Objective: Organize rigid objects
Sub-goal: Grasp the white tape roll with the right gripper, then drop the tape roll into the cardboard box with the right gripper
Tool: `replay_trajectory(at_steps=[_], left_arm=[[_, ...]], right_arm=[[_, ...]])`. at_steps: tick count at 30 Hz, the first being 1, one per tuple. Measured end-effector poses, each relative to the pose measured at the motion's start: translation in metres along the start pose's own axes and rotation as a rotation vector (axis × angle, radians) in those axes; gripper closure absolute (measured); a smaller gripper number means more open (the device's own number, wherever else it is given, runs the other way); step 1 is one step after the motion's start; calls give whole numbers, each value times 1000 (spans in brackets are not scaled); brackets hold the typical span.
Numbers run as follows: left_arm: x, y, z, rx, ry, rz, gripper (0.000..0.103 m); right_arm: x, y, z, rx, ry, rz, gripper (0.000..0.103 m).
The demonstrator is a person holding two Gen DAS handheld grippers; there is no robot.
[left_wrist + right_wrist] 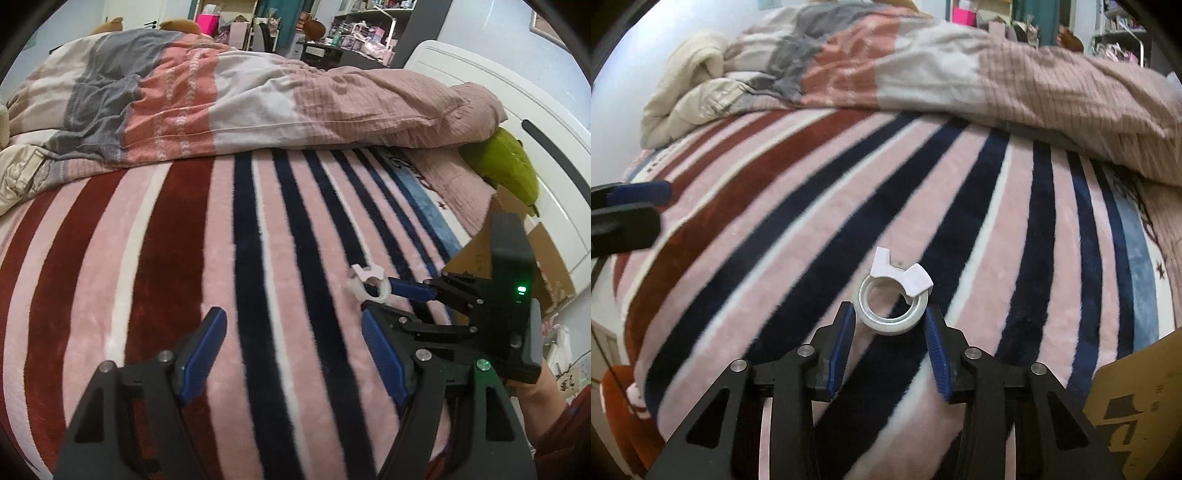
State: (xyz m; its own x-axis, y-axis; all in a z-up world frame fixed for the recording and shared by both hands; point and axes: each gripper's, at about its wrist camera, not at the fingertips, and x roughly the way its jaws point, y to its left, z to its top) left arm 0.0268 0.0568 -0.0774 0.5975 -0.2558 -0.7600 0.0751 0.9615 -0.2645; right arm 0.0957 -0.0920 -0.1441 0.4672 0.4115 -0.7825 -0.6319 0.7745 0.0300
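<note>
A white tape roll with a white plastic cutter clip (pixel 892 301) lies on the striped blanket (pixel 960 192). My right gripper (pixel 891 320) has its blue pads on either side of the roll, touching or nearly touching it; the roll rests on the blanket. In the left wrist view the roll (pixel 369 285) shows at the tip of the right gripper (pixel 384 295). My left gripper (pixel 291 332) is open and empty, hovering over the blanket to the left of the roll.
A rumpled quilt (pixel 221 96) lies across the far half of the bed. A cardboard box (pixel 517 251) stands at the right edge, also in the right wrist view (pixel 1137 398). A green plush (pixel 509 166) leans against the white headboard (pixel 517 96).
</note>
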Motion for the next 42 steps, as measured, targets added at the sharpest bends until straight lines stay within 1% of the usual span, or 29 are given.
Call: replay_trajectory(at_steps=[2, 5, 9, 13, 15, 19, 21, 23, 25, 30, 33, 35, 36, 37, 38, 39, 41, 42], left_arm=[[-6, -7, 2, 3, -7, -31, 31], [-18, -24, 8, 12, -25, -102, 31], [-33, -48, 18, 29, -52, -175, 31], [-45, -77, 29, 66, -73, -227, 37], [-47, -98, 36, 100, -79, -248, 43], [-40, -140, 49, 172, -69, -286, 61], [-33, -163, 55, 208, -63, -297, 67], [-25, -181, 60, 235, -51, -316, 68], [-14, -203, 65, 267, -29, -338, 68], [13, -253, 69, 356, 29, -359, 68], [28, -269, 71, 373, 68, -382, 68], [36, -277, 72, 375, 85, -380, 60], [38, -279, 72, 378, 86, -371, 57], [39, -280, 72, 380, 85, -366, 52], [40, -280, 72, 380, 86, -364, 47], [39, -279, 72, 377, 86, -363, 44], [37, -275, 71, 372, 74, -346, 35], [35, -272, 71, 369, 62, -329, 33]], right_arm=[[-17, 6, 2, -21, -34, 35, 69], [-41, 17, 7, -63, -85, 76, 69], [-86, 30, 10, -128, -173, 143, 69], [-121, 30, 10, -160, -239, 175, 69], [-136, 24, 8, -165, -266, 170, 69], [-161, -3, -1, -144, -312, 130, 69], [-173, -22, -7, -117, -330, 97, 69], [-183, -41, -13, -89, -341, 74, 69], [-190, -60, -21, -59, -344, 51, 69], [-203, -99, -40, -3, -322, -10, 69], [-205, -116, -49, 5, -291, -55, 69], [-205, -124, -53, 5, -274, -79, 69], [-206, -129, -56, 7, -269, -95, 69], [-205, -133, -58, 10, -256, -116, 69], [-204, -136, -58, 13, -250, -121, 68], [-203, -140, -58, 25, -237, -122, 67], [-200, -144, -58, 47, -231, -112, 51], [-200, -146, -57, 60, -232, -103, 49]])
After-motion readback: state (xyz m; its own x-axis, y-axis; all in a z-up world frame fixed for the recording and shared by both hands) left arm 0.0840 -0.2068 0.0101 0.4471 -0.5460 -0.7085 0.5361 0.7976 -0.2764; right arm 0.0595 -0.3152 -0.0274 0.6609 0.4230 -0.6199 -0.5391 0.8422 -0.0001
